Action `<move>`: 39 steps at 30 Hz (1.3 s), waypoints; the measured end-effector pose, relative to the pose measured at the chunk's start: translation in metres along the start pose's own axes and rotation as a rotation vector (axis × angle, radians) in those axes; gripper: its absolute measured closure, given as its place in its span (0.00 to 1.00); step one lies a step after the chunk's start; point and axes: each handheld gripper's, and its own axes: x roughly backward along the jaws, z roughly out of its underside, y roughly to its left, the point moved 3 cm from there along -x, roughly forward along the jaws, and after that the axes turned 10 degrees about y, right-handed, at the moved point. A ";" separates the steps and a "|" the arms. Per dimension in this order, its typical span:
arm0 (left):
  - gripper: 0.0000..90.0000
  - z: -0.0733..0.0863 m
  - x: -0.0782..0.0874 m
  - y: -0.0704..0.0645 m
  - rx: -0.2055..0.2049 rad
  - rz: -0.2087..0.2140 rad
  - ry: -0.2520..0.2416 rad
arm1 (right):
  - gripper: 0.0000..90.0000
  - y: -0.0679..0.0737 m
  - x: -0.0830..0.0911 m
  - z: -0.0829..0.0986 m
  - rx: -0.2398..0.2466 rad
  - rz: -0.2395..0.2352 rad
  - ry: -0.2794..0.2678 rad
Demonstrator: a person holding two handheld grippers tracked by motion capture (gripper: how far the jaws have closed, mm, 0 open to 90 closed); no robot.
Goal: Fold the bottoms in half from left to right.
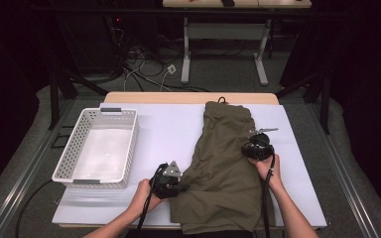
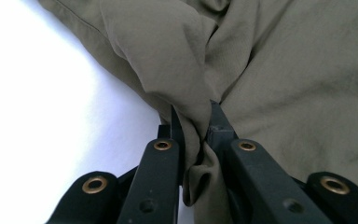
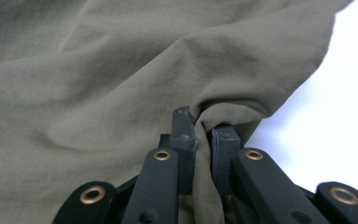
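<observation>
Left gripper (image 2: 192, 122) pinches the olive shorts (image 1: 223, 163) (left edge); right gripper (image 3: 203, 128) clamps the right edge

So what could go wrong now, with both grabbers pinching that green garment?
Each holds only a small pinch: the left gripper and right gripper are shut on thin folds of the olive garment, so the cloth might slip out when lifted. Its near end hangs over the table's front edge, so it could slide off if released. Swung left, loose cloth might snag on the white basket.
</observation>
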 end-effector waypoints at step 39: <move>0.34 -0.083 -0.030 0.086 0.254 -0.121 0.013 | 0.40 0.000 -0.003 -0.007 0.050 0.054 0.049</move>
